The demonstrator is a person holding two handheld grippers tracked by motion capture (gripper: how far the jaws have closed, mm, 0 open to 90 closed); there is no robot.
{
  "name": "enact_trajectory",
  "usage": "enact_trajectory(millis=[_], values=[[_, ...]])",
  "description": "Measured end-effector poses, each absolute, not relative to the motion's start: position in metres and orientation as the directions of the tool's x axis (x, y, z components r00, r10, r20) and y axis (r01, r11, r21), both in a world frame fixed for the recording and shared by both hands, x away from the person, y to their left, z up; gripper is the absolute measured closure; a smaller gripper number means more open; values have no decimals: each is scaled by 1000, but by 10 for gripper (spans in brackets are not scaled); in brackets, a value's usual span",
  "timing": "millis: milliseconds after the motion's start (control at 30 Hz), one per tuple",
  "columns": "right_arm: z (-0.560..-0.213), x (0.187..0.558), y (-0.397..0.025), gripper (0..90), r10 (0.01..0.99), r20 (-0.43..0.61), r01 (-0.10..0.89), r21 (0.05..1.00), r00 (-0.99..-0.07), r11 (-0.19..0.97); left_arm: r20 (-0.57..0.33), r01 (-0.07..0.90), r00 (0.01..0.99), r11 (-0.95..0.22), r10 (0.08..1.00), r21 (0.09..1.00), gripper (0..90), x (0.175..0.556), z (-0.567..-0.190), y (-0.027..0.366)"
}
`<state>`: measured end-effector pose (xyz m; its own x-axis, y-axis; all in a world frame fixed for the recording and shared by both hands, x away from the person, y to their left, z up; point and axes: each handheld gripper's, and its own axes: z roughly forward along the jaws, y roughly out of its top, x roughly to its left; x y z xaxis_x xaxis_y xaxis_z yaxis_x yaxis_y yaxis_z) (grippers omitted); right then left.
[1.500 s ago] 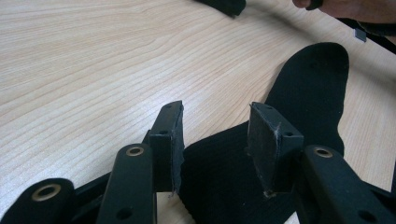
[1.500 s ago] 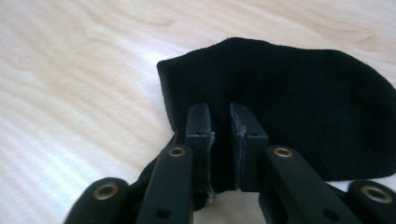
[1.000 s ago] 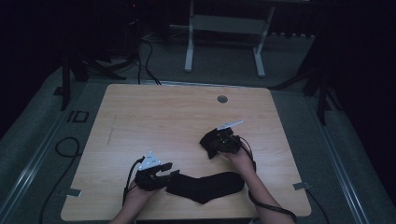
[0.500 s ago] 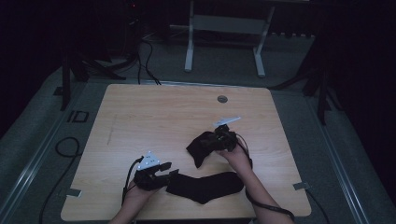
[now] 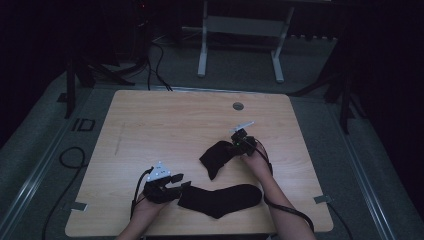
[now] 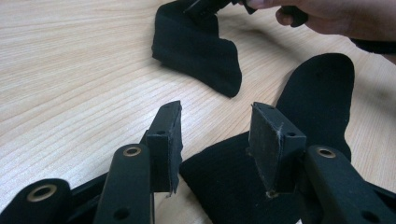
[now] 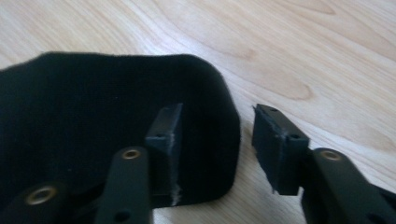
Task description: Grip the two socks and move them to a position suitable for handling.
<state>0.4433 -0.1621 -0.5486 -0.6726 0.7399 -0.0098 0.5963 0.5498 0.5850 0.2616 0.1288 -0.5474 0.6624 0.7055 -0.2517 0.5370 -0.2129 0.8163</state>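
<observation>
Left gripper (image 6: pixel 215 135) released over flat sock's (image 5: pixel 222 199) edge; right gripper (image 7: pixel 217 140) released at folded sock (image 5: pixel 216 156).

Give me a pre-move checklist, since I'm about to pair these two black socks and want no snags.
1. left gripper jaws open: ok.
2. right gripper jaws open: ok.
3. folded sock released, lying on the table: ok, in the right gripper view its edge sits between the open jaws.
4. flat sock fully on the table: ok.
5. Socks apart, not overlapping: ok.
6. Flat sock's end between the left jaws: cannot tell.
</observation>
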Motion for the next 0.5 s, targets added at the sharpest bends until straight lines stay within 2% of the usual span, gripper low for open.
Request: enact_trajectory(millis=[33,67,100,133,167,200,333,500], values=[[-549,443,-162,573,740,-10,596,585,-673,550,-252,537,662,-213,706,816,548,262,-547,129],[-549,442,-162,662,736,-3,592,591,-677,547,-255,537,661,-208,706,817,548,262,-547,129],[-549,441,-161,699,733,-2,590,593,-680,548,-255,538,660,-208,707,817,545,263,-547,129],[-549,441,-161,699,733,-2,590,593,-680,548,-255,538,660,-208,707,817,540,263,-547,129],[-548,440,-160,828,725,2,588,588,-688,556,-257,539,659,-206,707,816,540,263,-547,129],[-548,439,-159,853,725,-10,585,584,-688,563,-259,541,659,-206,706,815,540,264,-548,129],[-541,435,-155,867,714,1,578,588,-700,565,-259,543,659,-210,706,813,540,263,-548,129],[-512,422,-151,868,684,41,539,651,-728,535,-266,549,656,-205,706,810,540,266,-549,128]])
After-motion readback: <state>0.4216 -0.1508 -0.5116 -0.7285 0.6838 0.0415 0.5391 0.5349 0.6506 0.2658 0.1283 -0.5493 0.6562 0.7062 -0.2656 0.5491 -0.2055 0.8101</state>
